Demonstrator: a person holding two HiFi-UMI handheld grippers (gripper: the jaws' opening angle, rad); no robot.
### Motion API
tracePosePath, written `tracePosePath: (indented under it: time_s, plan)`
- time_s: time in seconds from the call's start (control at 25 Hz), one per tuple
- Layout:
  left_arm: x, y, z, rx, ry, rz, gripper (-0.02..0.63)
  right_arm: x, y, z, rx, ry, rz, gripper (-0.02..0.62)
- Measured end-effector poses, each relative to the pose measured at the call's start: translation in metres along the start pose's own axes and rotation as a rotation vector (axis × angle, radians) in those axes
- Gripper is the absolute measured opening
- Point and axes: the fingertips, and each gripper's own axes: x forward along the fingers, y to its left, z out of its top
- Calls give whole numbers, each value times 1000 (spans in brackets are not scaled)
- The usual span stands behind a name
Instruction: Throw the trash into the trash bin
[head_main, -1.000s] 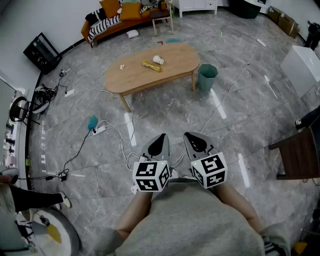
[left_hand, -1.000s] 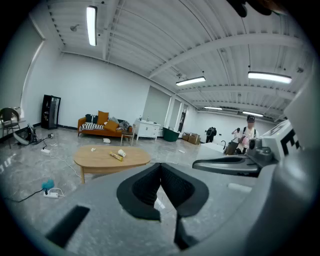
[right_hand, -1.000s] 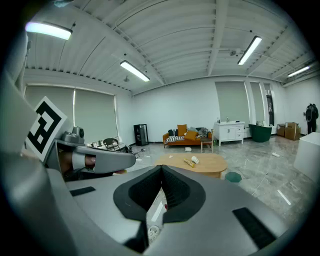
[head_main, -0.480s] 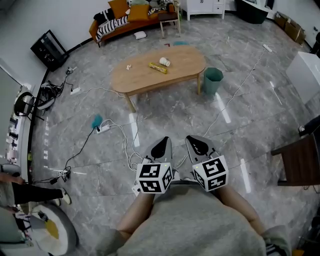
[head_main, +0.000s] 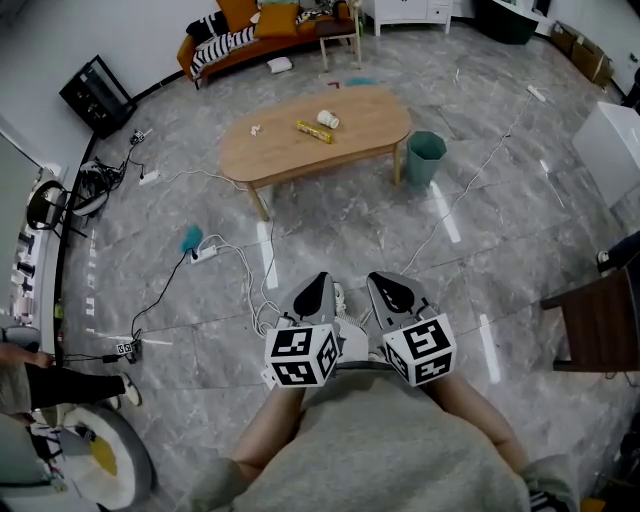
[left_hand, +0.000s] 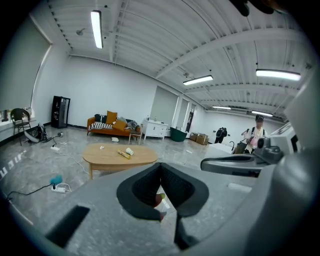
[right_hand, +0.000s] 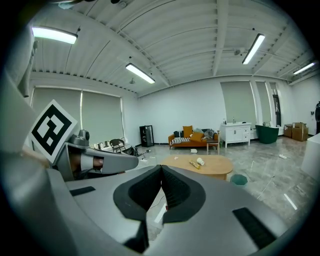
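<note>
Both tongs were pinched shut with nothing in them, left tongs (head_main: 318, 286) and right tongs (head_main: 391, 286) side by side, well apart from the bench (head_main: 365, 128). Trash sat on it: a tipped paper cup (head_main: 327, 120), a yellow wrapper (head_main: 311, 131) just beside it, and a white scrap (head_main: 254, 130) further left. It all looked light and crushable, so I'd pinch the cup's rim gently. The green trash bin (head_main: 426, 158) stood by the bench's right end.

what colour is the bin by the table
Teal green. The trash bin shows best in the head view.
</note>
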Motion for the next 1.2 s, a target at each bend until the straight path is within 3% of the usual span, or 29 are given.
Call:
tracePosePath:
  time_s: [0.52,1.2]
  plan:
    - [42,16,12,-23,4,-9,11,37,-21,4,20,18,20,9]
    - [110,72,49,-69,3,0,11,130,-51,40,19,28,50,9]
